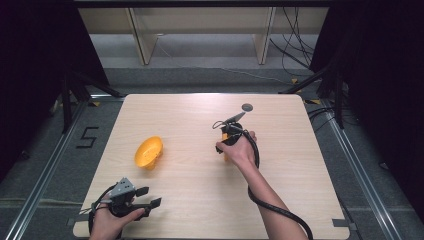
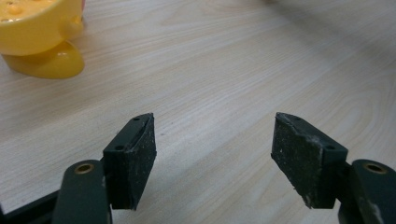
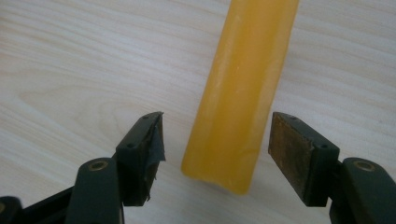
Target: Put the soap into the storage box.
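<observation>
the right tool sits near the middle of the surface, to the right of the bowl, with its jaws spread either side of a yellow-orange stick. the stick lies flat on the surface; its near end rests between the jaws, a gap showing on both sides, nothing gripped yet. in the high view the hand hides most of it, just a sliver of orange shows.

the step looks like a pick of the stick. to do it well, i'd keep the stick centred between the jaws, push a little further along so the pads meet its flanks rather than the very tip, then close evenly so it doesn't roll or skid out.

the stick is a smooth, waxy-looking bar with rounded sides and a blunt cut end, likely slippery. the pads are dark and scuffed, the left one frayed. the bowl is glossy yellow plastic on a small foot. the surface is pale wood grain.

the left tool rests below the bowl near the front edge, jaws wide, empty.
</observation>
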Tool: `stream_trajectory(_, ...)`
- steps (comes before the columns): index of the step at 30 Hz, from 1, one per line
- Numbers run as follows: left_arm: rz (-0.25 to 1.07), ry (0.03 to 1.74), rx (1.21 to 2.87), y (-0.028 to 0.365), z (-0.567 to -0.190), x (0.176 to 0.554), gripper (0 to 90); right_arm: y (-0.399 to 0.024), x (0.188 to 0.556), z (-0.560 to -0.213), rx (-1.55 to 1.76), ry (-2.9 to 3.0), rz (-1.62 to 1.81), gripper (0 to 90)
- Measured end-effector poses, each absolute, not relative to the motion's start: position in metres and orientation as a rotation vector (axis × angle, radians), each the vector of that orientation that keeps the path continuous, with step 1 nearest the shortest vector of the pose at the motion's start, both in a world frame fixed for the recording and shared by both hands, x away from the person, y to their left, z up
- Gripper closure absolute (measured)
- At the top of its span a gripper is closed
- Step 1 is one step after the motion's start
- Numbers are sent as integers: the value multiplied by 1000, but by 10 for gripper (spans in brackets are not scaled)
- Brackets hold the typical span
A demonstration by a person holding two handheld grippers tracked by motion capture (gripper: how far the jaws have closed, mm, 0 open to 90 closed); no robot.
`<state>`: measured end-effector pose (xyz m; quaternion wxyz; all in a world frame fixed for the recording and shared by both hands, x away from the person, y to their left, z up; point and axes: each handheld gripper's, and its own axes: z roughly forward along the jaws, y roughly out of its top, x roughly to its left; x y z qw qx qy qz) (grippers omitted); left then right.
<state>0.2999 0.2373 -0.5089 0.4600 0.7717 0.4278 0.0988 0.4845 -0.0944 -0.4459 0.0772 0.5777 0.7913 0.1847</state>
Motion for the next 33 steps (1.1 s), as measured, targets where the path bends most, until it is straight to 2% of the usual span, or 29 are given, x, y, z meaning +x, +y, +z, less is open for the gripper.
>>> stream_trajectory(12, 238, 1051, 1912, 237, -509, 300, 299, -92, 503, -454, 1794, 2430, 471, 500)
stream_trajectory(16, 238, 1047, 1912, 238, -510, 300, 299, -92, 503, -452, 1689, 2410, 344, 613)
stream_trajectory(20, 237, 1048, 1920, 238, -509, 300, 299, -104, 505, -451, 1676, 2494, 422, 615)
stream_trajectory(25, 240, 1017, 1922, 238, -509, 300, 303, -116, 498, -449, 1445, 2632, 391, 616)
stream_trajectory(27, 236, 977, 1936, 237, -508, 300, 306, -124, 491, -446, 1182, 2744, 418, 616)
stream_trajectory(29, 236, 930, 1936, 234, -508, 300, 302, -128, 476, -442, 900, 2937, 526, 617)
stream_trajectory(30, 235, 900, 1949, 232, -506, 300, 297, -129, 465, -438, 863, 2987, 561, 617)
stream_trajectory(33, 207, 808, 1960, 222, -501, 302, 267, -128, 429, -428, 528, 3114, 541, 617)
